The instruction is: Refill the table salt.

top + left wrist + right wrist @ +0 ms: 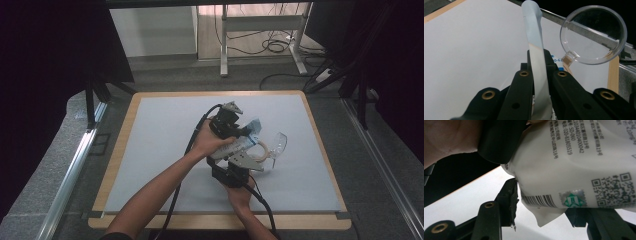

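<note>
Pinching the pouch (239,144) near table centre, the left gripper (539,75) clamps its top seal edge while the right gripper (541,202) grips the bottom, steadying it, I judge, for tearing and pouring into the glass (278,145) at three o'clock.

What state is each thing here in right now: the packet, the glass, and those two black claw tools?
Packet: sealed edge uncut, held off the mat between both grippers.
Glass: empty, tilted on its side on the mat.
Left gripper: shut on the packet's flat edge.
Right gripper: shut on the packet's lower end.
</note>
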